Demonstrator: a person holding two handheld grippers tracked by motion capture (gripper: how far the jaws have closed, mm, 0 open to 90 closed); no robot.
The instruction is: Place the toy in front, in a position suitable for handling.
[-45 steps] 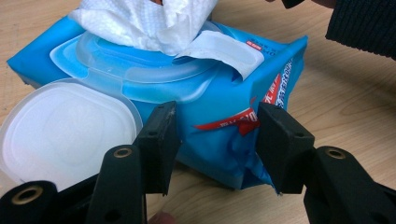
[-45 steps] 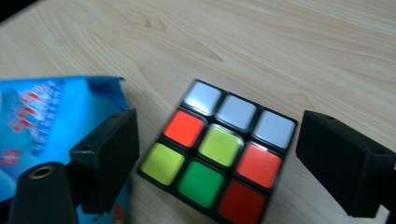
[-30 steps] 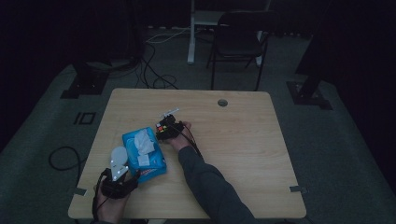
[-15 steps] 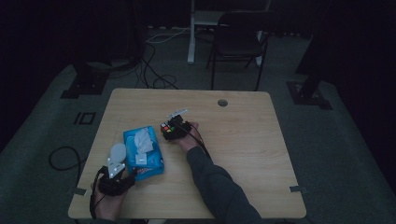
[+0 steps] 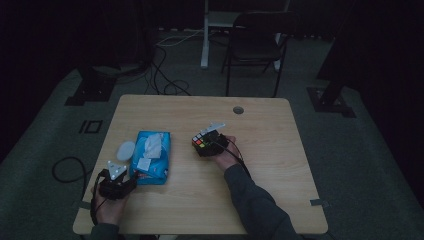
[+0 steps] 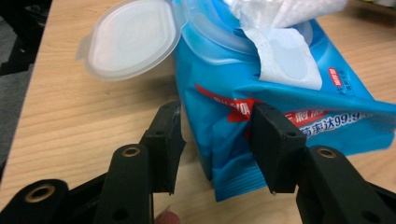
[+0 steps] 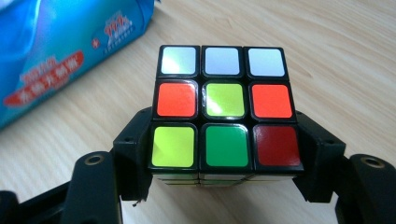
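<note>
Since the earlier frames, the right tongs (image 5: 206,141) have carried the puzzle cube (image 5: 201,140) a little toward the right of the table (image 5: 280,165), away from the blue wipes pack (image 5: 151,157). The cube sits clamped between the right tongs' jaws, one jaw pressed against each side, low on its body, with the scrambled face turned up toward the gripper's camera. The left tongs (image 6: 215,149) are parted, their jaws straddling the near end seam of the wipes pack without clearly pinching it. That pack lies with its long axis running away from the person, lid (image 6: 133,39) flipped open to the left, a wipe (image 6: 280,28) poking out. The left hand is nearer the pack; the cube lies well right of it.
</note>
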